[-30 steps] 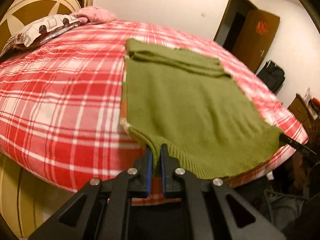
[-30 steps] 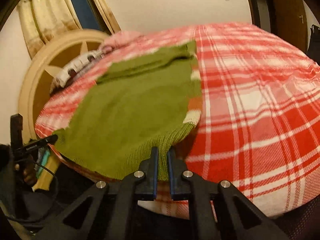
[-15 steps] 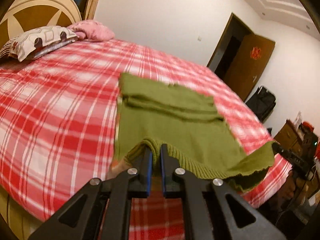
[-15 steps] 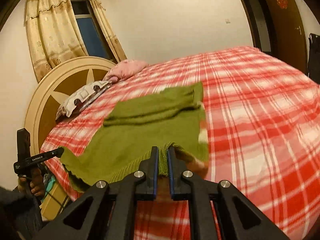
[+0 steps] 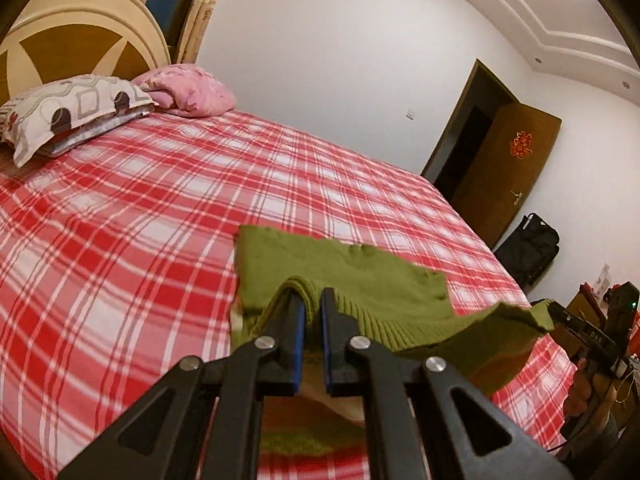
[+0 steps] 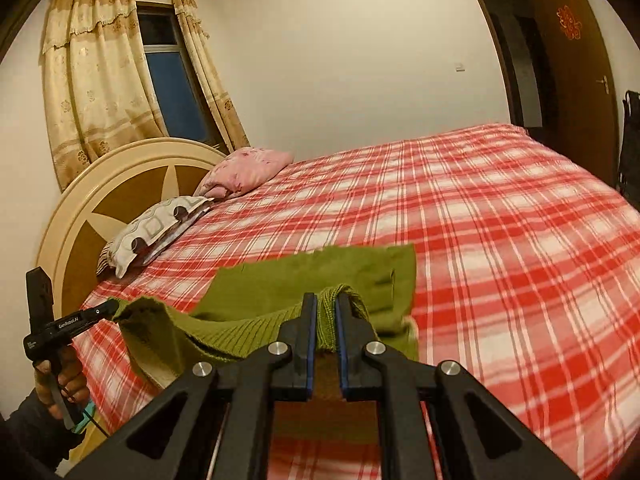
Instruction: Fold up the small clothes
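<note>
I see a green knit sweater, matt, its hem coarsely ribbed. My fingers look like matt black plastic with smooth blue pads and shiny metal screws. The bed wears a soft woven plaid cloth. The headboard is glossy painted wood, the door smooth brown wood, the curtains thin patterned fabric.

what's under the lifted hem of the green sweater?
Under the hem, pinched by the left gripper and right gripper, lie the rest of the sweater and the plaid bedspread. What the sweater covers is hidden.
</note>
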A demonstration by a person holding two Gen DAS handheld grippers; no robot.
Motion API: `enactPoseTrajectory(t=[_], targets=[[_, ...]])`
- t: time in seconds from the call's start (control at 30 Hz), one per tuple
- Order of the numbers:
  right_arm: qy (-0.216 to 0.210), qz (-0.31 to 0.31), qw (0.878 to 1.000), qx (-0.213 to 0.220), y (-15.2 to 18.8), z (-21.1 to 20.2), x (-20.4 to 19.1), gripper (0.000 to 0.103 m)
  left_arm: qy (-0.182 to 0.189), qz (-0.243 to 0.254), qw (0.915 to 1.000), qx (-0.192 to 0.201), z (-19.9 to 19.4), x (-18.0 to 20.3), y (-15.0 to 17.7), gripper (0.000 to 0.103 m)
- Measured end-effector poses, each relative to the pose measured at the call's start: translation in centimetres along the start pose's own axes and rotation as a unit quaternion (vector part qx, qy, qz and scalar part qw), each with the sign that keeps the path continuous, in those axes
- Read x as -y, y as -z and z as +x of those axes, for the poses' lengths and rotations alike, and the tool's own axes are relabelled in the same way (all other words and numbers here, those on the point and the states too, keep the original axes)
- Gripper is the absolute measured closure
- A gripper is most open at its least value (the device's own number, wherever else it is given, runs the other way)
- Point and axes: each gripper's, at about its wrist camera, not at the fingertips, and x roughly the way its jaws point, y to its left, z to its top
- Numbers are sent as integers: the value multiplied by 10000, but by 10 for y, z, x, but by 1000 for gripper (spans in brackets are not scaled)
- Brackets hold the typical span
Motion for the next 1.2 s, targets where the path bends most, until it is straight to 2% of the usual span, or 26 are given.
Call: enactPoseTrajectory(t=[0.37, 0.5, 0.77, 0.9, 1.0, 1.07, 1.1, 1.13, 1.2], targets=[[199, 61, 9996, -165, -45, 74, 23, 95, -96, 91, 9998, -122, 72, -1, -43, 96], [270, 188, 9987, -385, -56, 115, 41, 95, -210, 94, 9992, -334, 116, -8, -55, 96], [410, 238, 9940, -987, -62, 206, 71, 95, -538, -55, 9955, -781, 192, -35, -57, 96], [469, 323, 9899, -1300, -57, 250, 89, 95, -634, -183, 9926, -1015, 213, -42, -52, 91], [624, 409, 9883, -1331, -56, 267, 102, 93, -711, -248, 9915, -1063, 216, -45, -51, 87], [689, 453, 9878, -1319, -56, 270, 106, 58, -736, -275, 9909, -1091, 214, -46, -53, 77], [613, 506, 9877, -1346, -55, 268, 108, 21, -767, -261, 9912, -1050, 208, -47, -54, 68], [513, 559, 9885, -1306, -54, 264, 109, 17, -840, -239, 9911, -1006, 205, -49, -55, 63], [460, 547, 9893, -1273, -52, 253, 107, 17, -893, -194, 9913, -950, 190, -51, -54, 62]])
